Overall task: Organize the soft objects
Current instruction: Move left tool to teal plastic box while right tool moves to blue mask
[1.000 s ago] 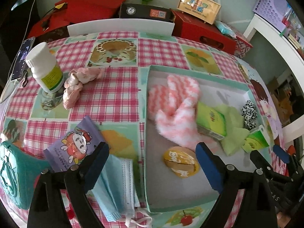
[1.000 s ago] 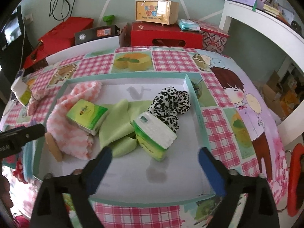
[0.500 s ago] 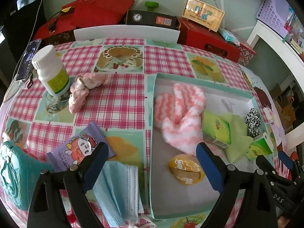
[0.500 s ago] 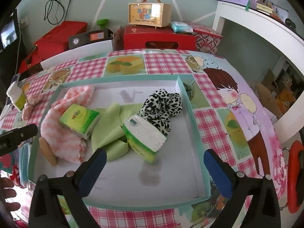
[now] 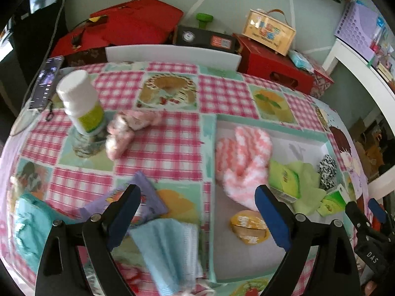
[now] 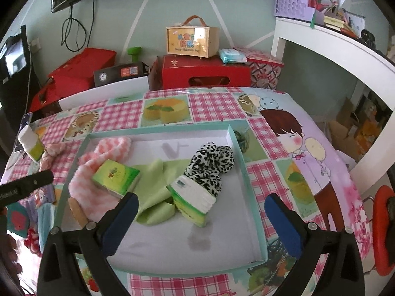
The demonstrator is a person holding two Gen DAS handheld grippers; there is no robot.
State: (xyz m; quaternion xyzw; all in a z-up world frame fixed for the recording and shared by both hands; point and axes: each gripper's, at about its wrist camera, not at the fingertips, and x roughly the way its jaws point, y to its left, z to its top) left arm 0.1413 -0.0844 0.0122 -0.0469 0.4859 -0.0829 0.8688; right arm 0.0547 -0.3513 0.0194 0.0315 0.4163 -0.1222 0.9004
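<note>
Shallow teal-rimmed white tray [image 6: 249, 185] on the checked surface [image 5: 153, 153]: holds fluffy pink-and-white striped sock [image 5: 243, 159], green cloth [image 6: 158, 185], leopard-print fabric [image 6: 212, 162], two green tissue packs (one standing on end). Light blue face mask [image 5: 170, 244] lies outside, beside the tray. Left tool [image 5: 197, 217] and right tool [image 6: 201, 218]: both spread wide, empty.

Left wrist view: looking down and forward over the table's left half, sitting near the blue face mask [image 5: 170, 249].
Right wrist view: facing the tray [image 6: 243, 162] from its near edge, close above it.
Shared: both are taking in the tray [image 5: 212, 148] and its contents.
</note>
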